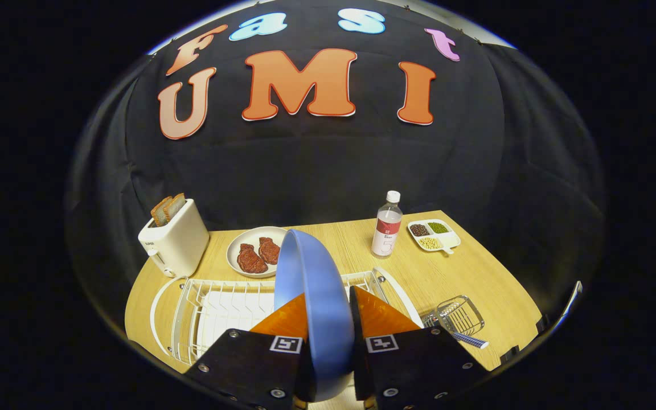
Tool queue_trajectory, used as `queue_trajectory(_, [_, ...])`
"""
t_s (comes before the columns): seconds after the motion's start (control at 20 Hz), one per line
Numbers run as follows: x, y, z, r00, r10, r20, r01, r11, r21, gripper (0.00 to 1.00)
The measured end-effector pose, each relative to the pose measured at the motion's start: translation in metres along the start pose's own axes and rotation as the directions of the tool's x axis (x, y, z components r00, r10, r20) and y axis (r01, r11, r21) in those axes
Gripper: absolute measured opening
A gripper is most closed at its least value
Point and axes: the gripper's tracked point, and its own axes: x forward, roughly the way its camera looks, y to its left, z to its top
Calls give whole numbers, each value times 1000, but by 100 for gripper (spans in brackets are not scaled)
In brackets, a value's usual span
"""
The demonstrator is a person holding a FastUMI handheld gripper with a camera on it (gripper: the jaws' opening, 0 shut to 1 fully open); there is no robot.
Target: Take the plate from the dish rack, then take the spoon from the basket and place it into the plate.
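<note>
A blue plate (312, 285) stands on edge between my two fingers, and the gripper (328, 319) is shut on its rim. The plate hangs above the white wire dish rack (220, 307), which lies just ahead of and under the fingers. To the right of the rack sits a small wire basket (460, 314) with a spoon (467, 339) whose handle sticks out toward me.
On the wooden table (476, 273) beyond the rack are a white toaster (173, 242) with bread slices, a plate of meat (255, 253), a water bottle (387, 225) and a small tray of beans (433, 233).
</note>
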Motion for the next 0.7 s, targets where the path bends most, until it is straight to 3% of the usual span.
queue_trajectory(0.35, [-55,-25,-37,989,144,-17,-139,974,179,26])
queue_trajectory(0.7, [-108,-45,-90,958,285,7,-271,903,332,26])
